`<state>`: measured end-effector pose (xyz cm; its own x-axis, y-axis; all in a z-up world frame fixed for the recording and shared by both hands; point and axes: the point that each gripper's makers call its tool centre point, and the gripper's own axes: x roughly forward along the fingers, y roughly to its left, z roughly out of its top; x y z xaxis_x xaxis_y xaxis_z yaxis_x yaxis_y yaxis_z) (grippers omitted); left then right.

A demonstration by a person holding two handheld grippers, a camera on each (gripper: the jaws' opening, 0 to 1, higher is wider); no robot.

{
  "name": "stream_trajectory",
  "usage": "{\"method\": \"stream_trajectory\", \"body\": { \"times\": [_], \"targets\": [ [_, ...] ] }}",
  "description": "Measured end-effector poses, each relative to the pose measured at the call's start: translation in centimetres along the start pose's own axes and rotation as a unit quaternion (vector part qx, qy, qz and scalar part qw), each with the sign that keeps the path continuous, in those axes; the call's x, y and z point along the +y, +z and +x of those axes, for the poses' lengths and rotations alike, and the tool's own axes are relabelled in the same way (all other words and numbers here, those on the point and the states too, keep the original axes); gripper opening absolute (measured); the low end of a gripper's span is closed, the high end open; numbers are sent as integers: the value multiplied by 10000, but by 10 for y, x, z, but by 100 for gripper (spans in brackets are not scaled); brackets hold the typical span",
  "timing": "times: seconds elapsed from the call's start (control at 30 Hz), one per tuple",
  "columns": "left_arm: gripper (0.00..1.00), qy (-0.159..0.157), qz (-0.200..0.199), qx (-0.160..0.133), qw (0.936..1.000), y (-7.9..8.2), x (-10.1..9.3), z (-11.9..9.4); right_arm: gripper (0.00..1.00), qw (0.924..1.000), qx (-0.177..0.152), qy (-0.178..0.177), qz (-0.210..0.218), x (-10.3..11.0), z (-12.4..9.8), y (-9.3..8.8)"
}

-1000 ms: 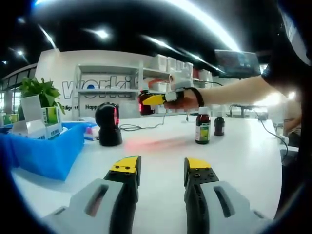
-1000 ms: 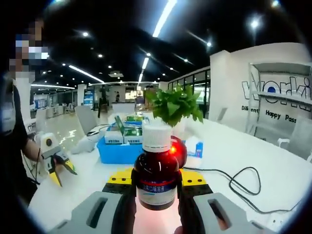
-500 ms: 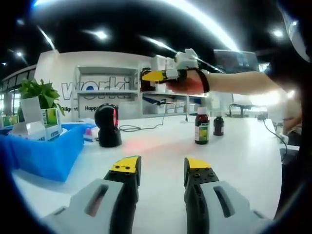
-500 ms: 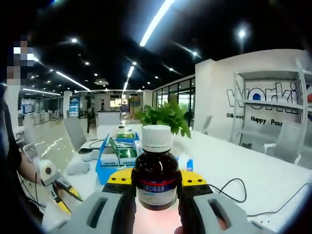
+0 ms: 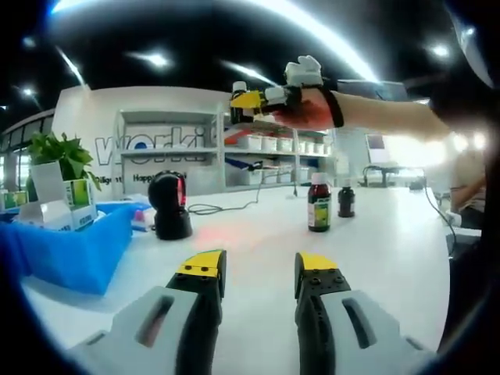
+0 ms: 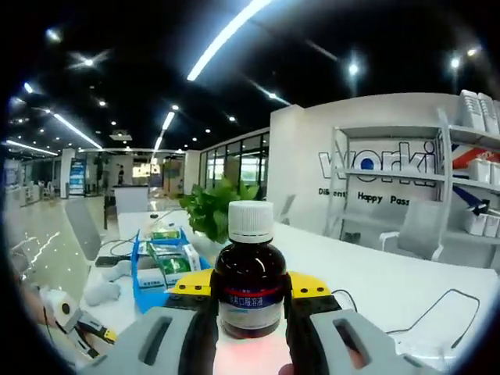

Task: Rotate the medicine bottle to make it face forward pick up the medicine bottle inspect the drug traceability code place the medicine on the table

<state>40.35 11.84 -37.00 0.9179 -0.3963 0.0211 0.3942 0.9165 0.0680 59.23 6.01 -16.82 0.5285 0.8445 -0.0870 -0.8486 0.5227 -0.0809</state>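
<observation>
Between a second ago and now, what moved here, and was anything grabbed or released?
The right gripper has lifted the medicine bottle higher above the table, away from the black scanner; its red glow no longer shows behind the bottle. Nothing was grabbed or released: the jaws stay shut on it. The left gripper stays open and low, and the two bottles on the table haven't moved.

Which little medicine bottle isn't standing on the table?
The brown bottle with the white cap, clamped in the right gripper and held up in the air. The green-labelled bottle and the smaller one stand on the table.
</observation>
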Motion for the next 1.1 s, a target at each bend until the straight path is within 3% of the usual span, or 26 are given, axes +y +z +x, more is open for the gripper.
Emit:
{"method": "stream_trajectory", "body": {
  "times": [0.2, 0.33, 0.8, 1.1],
  "targets": [
    [26, 6, -3, -9, 10000, 0, 1, 0, 28, 9996, -81, -269, -19, 1, -16, 10],
    [26, 15, -1, -14, 10000, -1, 0, -1, 28, 9990, -101, -429, -56, 7, -27, 7],
    [26, 20, 20, 1, 10000, 1, -1, -1, 28, 9962, -108, -858, -90, 31, -43, -41],
    [26, 16, 23, 1, 10000, 1, -1, -1, 28, 9969, -139, -760, 174, 55, -39, -73]
  ]
}}
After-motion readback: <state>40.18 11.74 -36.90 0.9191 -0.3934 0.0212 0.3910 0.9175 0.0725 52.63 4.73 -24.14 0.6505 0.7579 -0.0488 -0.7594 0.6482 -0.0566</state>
